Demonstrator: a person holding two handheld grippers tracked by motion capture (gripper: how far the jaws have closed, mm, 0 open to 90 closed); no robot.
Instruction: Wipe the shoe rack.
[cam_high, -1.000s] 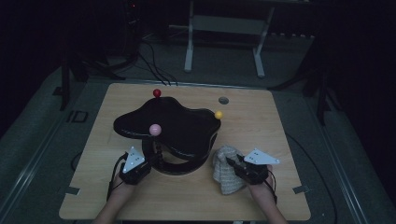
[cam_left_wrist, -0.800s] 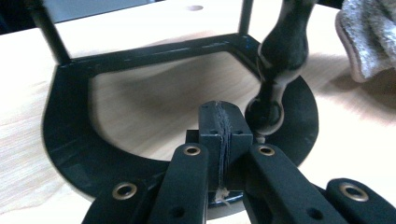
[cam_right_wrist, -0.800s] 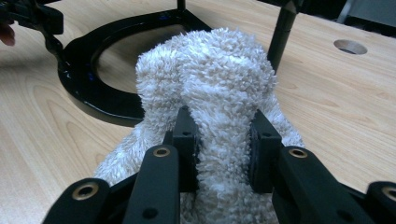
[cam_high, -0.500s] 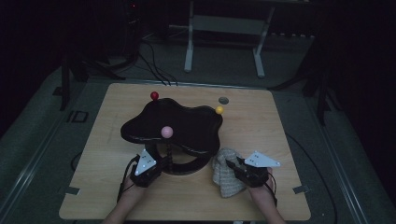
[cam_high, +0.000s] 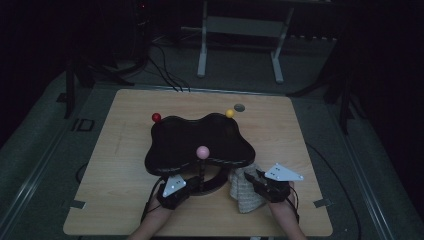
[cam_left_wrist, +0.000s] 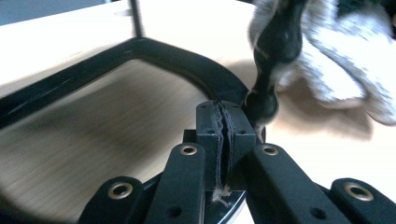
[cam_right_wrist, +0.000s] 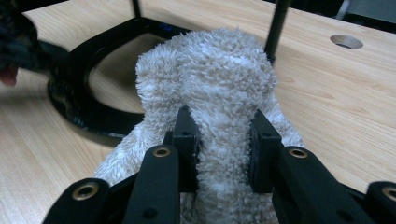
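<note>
The fluffy beige cloth is sitting bunched on the wooden table near the person's edge, just to the right of the black stand, and it is standing up in a soft mound between the jaws of the right gripper. Those jaws are pressing into the pile from both sides, so the right gripper is holding the cloth; in the high view the same gripper is resting at the cloth's right flank with its grey three-cornered plate on top. The left gripper is lying low at the front of the stand's curved black base ring, its two jaws pressed together with nothing visible between them beyond frayed pad edges. In the left gripper view the cloth is showing blurred at the upper right, beside a dark upright post. From above, the left gripper is sitting just below the stand's wavy black top tray, near a thin post tipped with a pink ball. A red ball and a yellow ball are topping two posts at the tray's far edge. A small round hole is showing in the tabletop just beyond the yellow ball.
</note>
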